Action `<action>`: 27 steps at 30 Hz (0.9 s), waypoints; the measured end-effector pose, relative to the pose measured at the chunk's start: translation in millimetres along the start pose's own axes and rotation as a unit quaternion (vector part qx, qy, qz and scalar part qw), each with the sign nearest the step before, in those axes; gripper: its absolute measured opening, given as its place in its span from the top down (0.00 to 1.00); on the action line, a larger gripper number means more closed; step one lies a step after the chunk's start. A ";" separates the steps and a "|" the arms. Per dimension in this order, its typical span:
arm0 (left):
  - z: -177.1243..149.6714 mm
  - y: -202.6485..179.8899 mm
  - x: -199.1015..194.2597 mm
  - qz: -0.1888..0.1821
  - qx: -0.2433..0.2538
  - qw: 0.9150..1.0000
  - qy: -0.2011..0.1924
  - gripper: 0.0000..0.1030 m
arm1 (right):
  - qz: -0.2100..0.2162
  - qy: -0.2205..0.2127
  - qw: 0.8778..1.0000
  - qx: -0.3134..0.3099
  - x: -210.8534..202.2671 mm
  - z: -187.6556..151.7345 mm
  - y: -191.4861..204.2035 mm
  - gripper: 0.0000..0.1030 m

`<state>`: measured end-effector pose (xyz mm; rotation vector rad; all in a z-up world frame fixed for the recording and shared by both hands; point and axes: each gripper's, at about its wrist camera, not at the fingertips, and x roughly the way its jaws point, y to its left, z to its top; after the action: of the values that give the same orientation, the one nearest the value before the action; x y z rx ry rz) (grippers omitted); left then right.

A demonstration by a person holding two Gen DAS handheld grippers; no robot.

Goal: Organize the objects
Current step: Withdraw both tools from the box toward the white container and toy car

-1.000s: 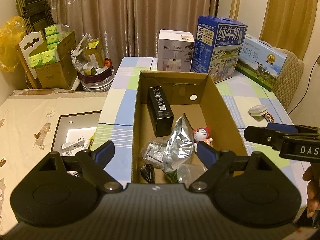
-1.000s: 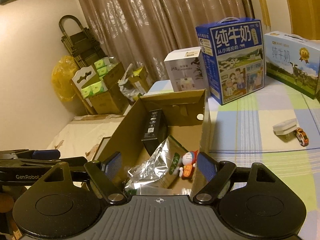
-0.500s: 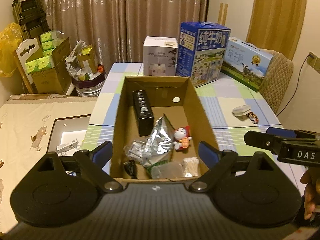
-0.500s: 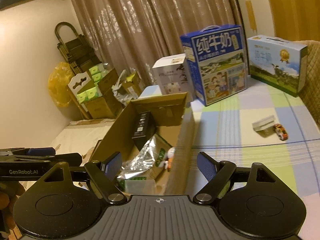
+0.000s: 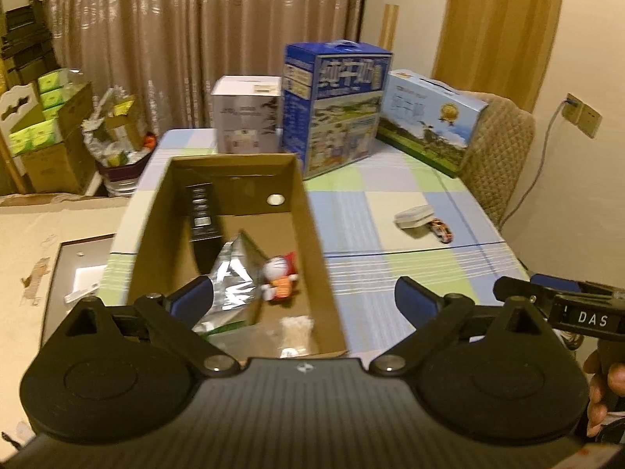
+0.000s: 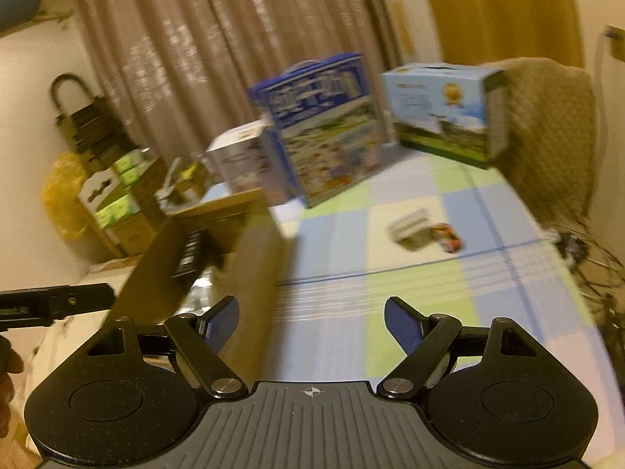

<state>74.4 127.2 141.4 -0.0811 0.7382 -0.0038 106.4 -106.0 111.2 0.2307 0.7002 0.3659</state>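
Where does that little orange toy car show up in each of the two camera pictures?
Left wrist view: toy car right of centre on the checked tablecloth, touching a small white case.
Right wrist view: toy car right of centre, blurred, beside the same case.
Shared landmark: the tall blue milk carton behind.

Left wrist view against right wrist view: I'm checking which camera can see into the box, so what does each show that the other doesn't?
Only the left wrist view looks down into the cardboard box: a silver foil bag, a small toy figure and cotton swabs lie on its floor.

Only the right wrist view shows the tangle of cables off the table's far edge.

Both show the black box leaning inside, the toy car beside a small white case on the checked tablecloth, and the milk cartons behind.
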 end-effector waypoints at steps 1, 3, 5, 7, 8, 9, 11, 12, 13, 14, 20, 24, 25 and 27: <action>1.6 -6.2 3.9 -0.004 0.004 1.000 0.001 0.05 | -0.008 -0.001 1.000 0.007 -1.7 1.3 -9.6 0.23; 4.8 -19.0 11.7 -0.011 0.012 1.000 0.003 0.04 | -0.021 -0.005 1.000 0.018 -4.9 3.4 -27.0 0.23; 8.0 -31.7 19.9 -0.018 0.021 1.000 0.005 0.03 | -0.031 -0.009 0.999 0.028 -7.5 6.3 -41.9 0.23; 11.3 -44.3 28.6 -0.024 0.029 0.999 0.007 0.02 | -0.040 -0.012 0.998 0.036 -10.3 8.1 -56.8 0.23; 13.2 -51.5 33.8 -0.026 0.032 0.999 0.008 0.02 | -0.044 -0.013 0.998 0.038 -11.0 8.9 -62.9 0.23; 15.0 -57.2 38.6 -0.028 0.034 0.999 0.010 0.02 | -0.048 -0.013 0.998 0.040 -11.7 9.7 -69.2 0.23; 18.2 -66.5 48.3 -0.033 0.037 0.999 0.012 0.02 | -0.054 -0.014 0.998 0.042 -11.4 11.8 -80.3 0.23; 19.9 -71.6 53.5 -0.035 0.038 0.999 0.014 0.02 | -0.057 -0.014 0.997 0.044 -10.6 12.6 -85.4 0.23; 21.4 -76.6 58.9 -0.037 0.040 0.998 0.016 0.02 | -0.059 -0.015 0.997 0.046 -9.8 12.9 -90.3 0.23; 22.1 -81.1 63.7 -0.037 0.041 0.998 0.016 0.02 | -0.060 -0.014 0.997 0.048 -7.9 13.9 -94.5 0.23; 27.6 -101.0 88.0 -0.045 0.040 0.998 0.023 0.01 | -0.068 -0.005 0.996 0.052 8.0 19.7 -113.8 0.23; 30.2 -114.3 105.7 -0.051 0.046 0.997 0.031 0.01 | -0.072 -0.005 0.996 0.044 21.5 25.8 -121.0 0.23; 30.9 -116.5 110.2 -0.052 0.047 0.997 0.033 0.01 | -0.073 -0.005 0.996 0.041 25.4 27.6 -122.5 0.23; 32.7 -120.4 121.3 -0.051 0.046 0.997 0.036 0.01 | -0.075 -0.006 0.997 0.031 32.9 30.5 -125.6 0.23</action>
<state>189.1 5.7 93.0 -0.0320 0.8039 -0.1392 181.3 -209.8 73.7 0.2369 0.7122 0.1990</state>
